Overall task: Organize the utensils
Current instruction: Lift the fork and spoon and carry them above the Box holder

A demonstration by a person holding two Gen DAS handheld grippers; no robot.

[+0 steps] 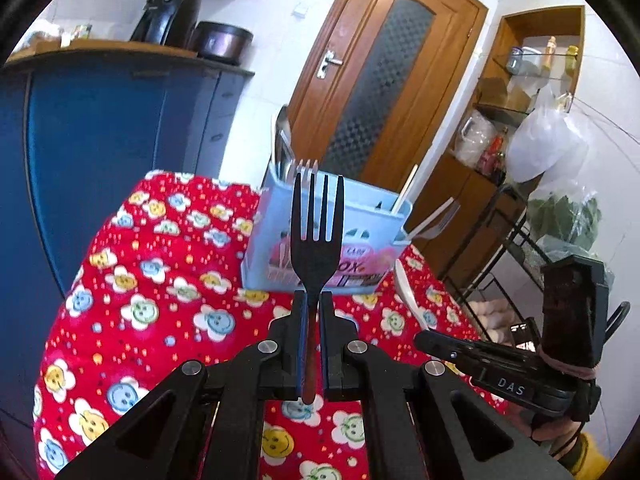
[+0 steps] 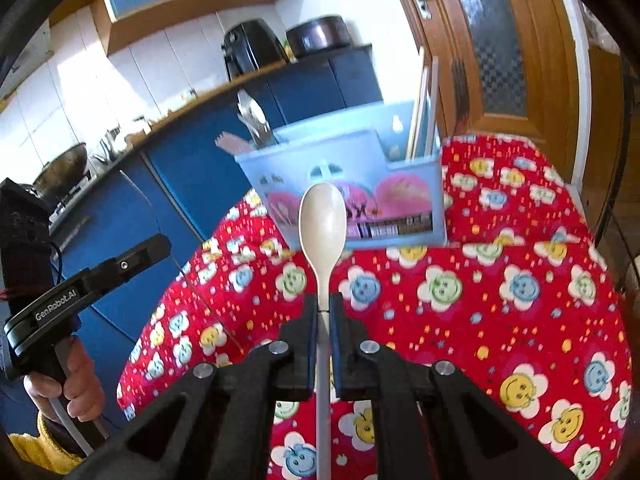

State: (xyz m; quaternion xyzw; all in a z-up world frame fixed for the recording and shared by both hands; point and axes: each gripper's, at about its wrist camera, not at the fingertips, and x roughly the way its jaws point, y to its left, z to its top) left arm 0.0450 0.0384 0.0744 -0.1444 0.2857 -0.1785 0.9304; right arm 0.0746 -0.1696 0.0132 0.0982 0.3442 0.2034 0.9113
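My left gripper [image 1: 314, 298] is shut on a black fork [image 1: 317, 232] with a brown handle, tines up, held above the table just in front of the light blue utensil holder [image 1: 360, 220]. My right gripper [image 2: 325, 300] is shut on a white plastic spoon [image 2: 323, 220], bowl up, in front of the same holder [image 2: 400, 184]. The holder has metal utensils [image 2: 252, 120] and chopsticks [image 1: 406, 192] standing in it. The white spoon [image 1: 408, 296] and the right gripper's body [image 1: 500, 364] show at the right of the left wrist view. The left gripper's body [image 2: 80, 292] shows at the left of the right wrist view.
The table wears a red cloth with smiley flowers [image 2: 500, 300]. A blue kitchen cabinet [image 1: 100, 152] with an air fryer [image 1: 168, 16] and a pot [image 1: 222, 42] stands behind. A wooden door [image 1: 384, 80] and a wire rack with bags [image 1: 552, 184] are to the right.
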